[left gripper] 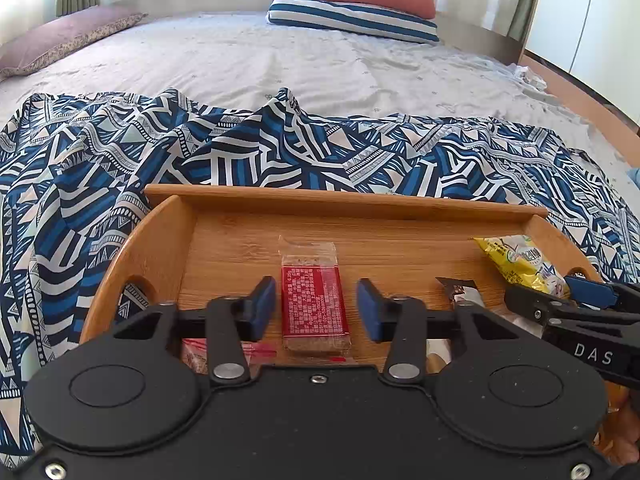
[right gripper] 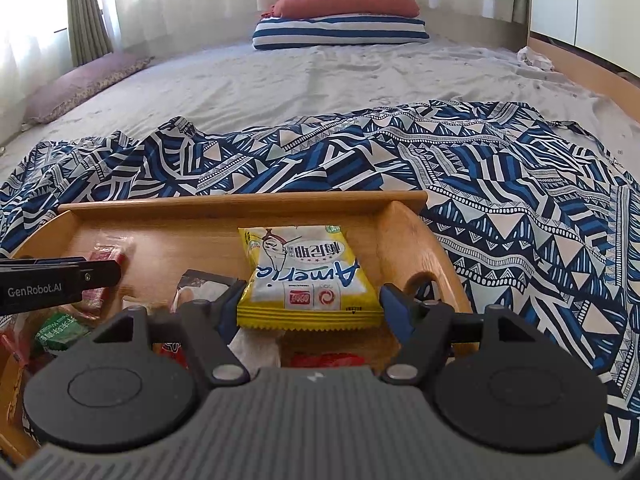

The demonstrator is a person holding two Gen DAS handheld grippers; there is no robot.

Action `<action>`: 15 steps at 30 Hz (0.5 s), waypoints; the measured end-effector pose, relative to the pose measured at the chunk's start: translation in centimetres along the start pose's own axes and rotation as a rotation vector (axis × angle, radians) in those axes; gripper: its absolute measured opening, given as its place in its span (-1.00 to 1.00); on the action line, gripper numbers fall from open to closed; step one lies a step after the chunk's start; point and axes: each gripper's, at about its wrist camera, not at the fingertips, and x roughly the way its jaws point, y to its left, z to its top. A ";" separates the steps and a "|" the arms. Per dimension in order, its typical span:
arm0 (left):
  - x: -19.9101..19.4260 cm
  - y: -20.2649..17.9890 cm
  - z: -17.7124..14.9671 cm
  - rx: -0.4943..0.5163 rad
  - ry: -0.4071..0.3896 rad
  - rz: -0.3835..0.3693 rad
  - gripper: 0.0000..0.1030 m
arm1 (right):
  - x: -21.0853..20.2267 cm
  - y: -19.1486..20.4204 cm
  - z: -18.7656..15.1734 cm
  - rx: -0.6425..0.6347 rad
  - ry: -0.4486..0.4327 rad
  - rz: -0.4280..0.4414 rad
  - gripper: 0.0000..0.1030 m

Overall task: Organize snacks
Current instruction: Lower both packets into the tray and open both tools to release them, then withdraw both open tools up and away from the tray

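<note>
A wooden tray [left gripper: 328,200] sits on a blue patterned cloth on the bed. In the left wrist view a red snack bar in clear wrap [left gripper: 314,306] lies flat on the tray floor between the fingers of my left gripper [left gripper: 316,308], which is open with gaps on both sides. In the right wrist view a yellow snack packet [right gripper: 308,276] lies in the tray [right gripper: 240,202] between the fingers of my right gripper [right gripper: 312,308]. The jaws stand open around its near end. The yellow packet [left gripper: 520,260] and the right gripper [left gripper: 576,300] also show at the right of the left wrist view.
More snacks lie at the tray's near side: a green packet [right gripper: 60,332], red packets [right gripper: 104,258] and a dark-and-white one [right gripper: 204,286]. The patterned cloth [left gripper: 80,184] is rumpled around the tray. Pillows [left gripper: 352,12] lie at the far end of the bed.
</note>
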 end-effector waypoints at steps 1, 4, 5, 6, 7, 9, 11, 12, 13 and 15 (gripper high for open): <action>-0.1 0.0 0.0 -0.007 0.004 -0.001 0.09 | -0.1 0.1 0.0 -0.006 -0.002 -0.001 0.59; -0.5 0.1 0.1 -0.018 0.004 -0.012 0.25 | -0.5 0.4 0.0 -0.025 -0.010 -0.003 0.63; -0.6 0.1 0.1 -0.016 0.002 -0.016 0.30 | -0.7 0.5 0.0 -0.033 -0.012 -0.002 0.64; -0.9 0.1 0.2 -0.012 -0.004 -0.020 0.41 | -0.9 0.6 0.0 -0.042 -0.017 -0.002 0.64; -1.2 0.0 0.2 -0.005 -0.010 -0.022 0.47 | -1.1 0.8 0.1 -0.051 -0.023 -0.003 0.66; -1.8 -0.1 0.3 0.006 -0.022 -0.024 0.52 | -1.6 1.1 0.2 -0.069 -0.035 -0.002 0.70; -2.4 -0.1 0.3 0.009 -0.030 -0.025 0.61 | -2.2 1.5 0.3 -0.083 -0.047 -0.002 0.72; -2.8 -0.1 0.3 0.006 -0.034 -0.026 0.68 | -2.5 1.6 0.5 -0.089 -0.053 -0.002 0.73; -3.1 0.0 0.4 0.002 -0.038 -0.029 0.69 | -2.9 1.7 0.6 -0.092 -0.059 -0.001 0.74; -3.7 0.2 0.4 -0.008 -0.043 -0.033 0.71 | -3.5 1.9 0.7 -0.093 -0.067 0.001 0.75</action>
